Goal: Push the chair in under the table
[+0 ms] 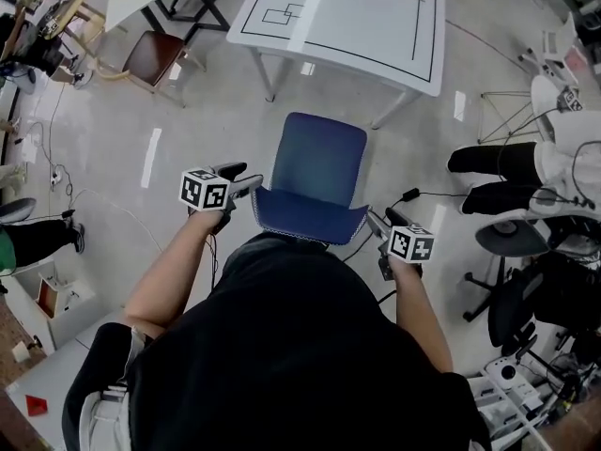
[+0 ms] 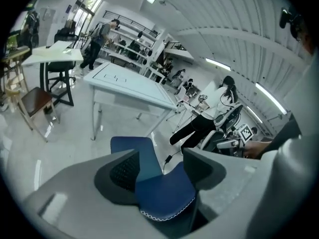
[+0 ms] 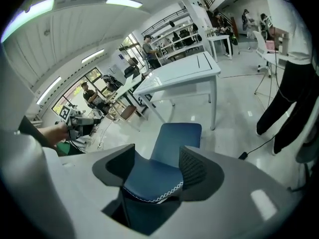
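1. Blue fabric-covered chair: on the pale glossy floor straight ahead of you, seat facing 12 o'clock, backrest nearest your body. It stands clear of the table, not under it.
2. White rectangular table with black line markings: at 12 o'clock from the chair, with a strip of floor between them.
3. Your left gripper: at 9 o'clock on the backrest's top edge. Its tongs are spread, with the blue stitched rim in the gap; the pads do not press on it.
4. Your right gripper: at 3 o'clock on the same edge. Its tongs are likewise spread about the rim, not clamped.
5. Brown wooden chair: 10 o'clock, well apart.
6. Seated person's black-trousered legs: 3 o'clock.
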`<state>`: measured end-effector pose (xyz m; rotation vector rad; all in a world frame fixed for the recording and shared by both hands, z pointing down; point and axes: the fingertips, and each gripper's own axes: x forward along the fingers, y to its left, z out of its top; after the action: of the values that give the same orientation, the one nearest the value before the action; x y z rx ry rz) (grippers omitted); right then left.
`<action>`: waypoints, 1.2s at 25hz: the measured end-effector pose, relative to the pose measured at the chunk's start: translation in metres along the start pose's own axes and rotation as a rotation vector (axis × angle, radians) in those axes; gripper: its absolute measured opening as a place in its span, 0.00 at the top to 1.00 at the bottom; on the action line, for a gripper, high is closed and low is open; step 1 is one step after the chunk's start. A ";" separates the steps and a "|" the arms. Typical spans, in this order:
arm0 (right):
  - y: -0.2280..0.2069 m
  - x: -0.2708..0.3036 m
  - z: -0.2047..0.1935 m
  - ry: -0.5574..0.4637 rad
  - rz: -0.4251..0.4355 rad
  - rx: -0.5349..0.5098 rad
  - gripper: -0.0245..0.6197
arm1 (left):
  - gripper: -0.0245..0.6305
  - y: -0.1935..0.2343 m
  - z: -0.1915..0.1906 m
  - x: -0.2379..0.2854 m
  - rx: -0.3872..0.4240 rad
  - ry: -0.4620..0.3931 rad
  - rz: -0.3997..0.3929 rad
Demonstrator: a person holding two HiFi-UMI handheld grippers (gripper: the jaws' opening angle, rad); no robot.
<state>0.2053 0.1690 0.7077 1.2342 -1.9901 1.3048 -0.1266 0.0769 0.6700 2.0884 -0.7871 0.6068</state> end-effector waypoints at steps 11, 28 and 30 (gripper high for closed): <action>-0.033 0.050 -0.070 0.169 -0.037 0.218 0.41 | 0.28 0.037 -0.098 0.046 -0.207 0.247 -0.004; -0.069 0.114 -0.119 0.281 -0.092 0.432 0.30 | 0.17 0.074 -0.186 0.094 -0.499 0.423 0.036; -0.073 0.122 -0.123 0.304 -0.099 0.432 0.30 | 0.17 0.077 -0.188 0.099 -0.493 0.443 0.039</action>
<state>0.1963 0.2153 0.8898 1.2077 -1.4633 1.8112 -0.1403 0.1612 0.8799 1.4252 -0.6399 0.7728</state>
